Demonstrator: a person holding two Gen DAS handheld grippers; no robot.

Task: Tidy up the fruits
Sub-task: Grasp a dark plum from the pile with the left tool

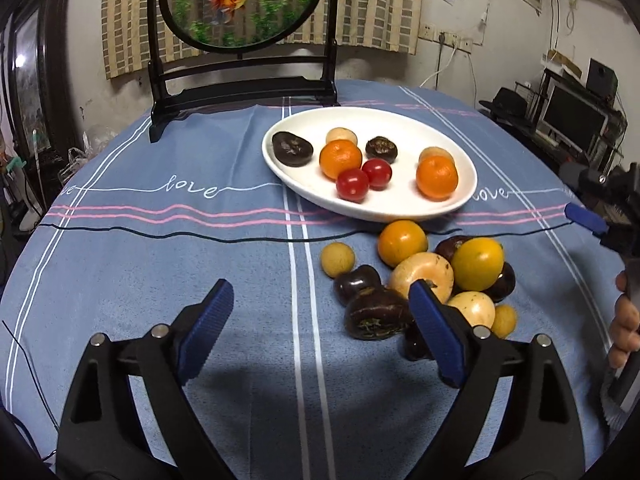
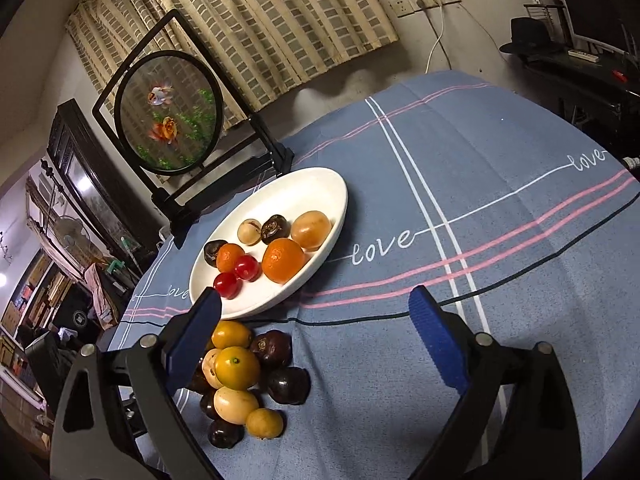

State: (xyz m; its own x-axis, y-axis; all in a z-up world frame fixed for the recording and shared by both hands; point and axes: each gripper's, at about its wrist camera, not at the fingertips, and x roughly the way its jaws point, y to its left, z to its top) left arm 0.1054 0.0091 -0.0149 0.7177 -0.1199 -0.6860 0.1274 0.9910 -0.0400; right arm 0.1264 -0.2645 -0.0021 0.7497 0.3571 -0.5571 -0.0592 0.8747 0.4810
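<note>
A white oval plate [image 1: 404,120] [image 2: 320,184] on the blue tablecloth holds two oranges, two red cherry tomatoes [image 1: 352,185], dark chestnut-like fruits and pale round fruits. In front of it lies a loose pile of fruit [image 1: 424,280] [image 2: 240,376]: yellow-orange citrus, dark fruits, pale ones. My left gripper [image 1: 320,312] is open, empty, its right finger just before the pile. My right gripper [image 2: 316,332] is open and empty, with its left finger beside the pile. The right gripper's blue fingertip [image 1: 584,218] and a hand [image 1: 624,328] show at the left wrist view's right edge.
A black-framed round goldfish screen [image 1: 240,0] [image 2: 168,112] stands at the table's back, behind the plate. Bare blue cloth [image 2: 500,220] stretches right of the plate. A desk with a monitor [image 1: 572,120] and a black hat stands beyond the table's right edge.
</note>
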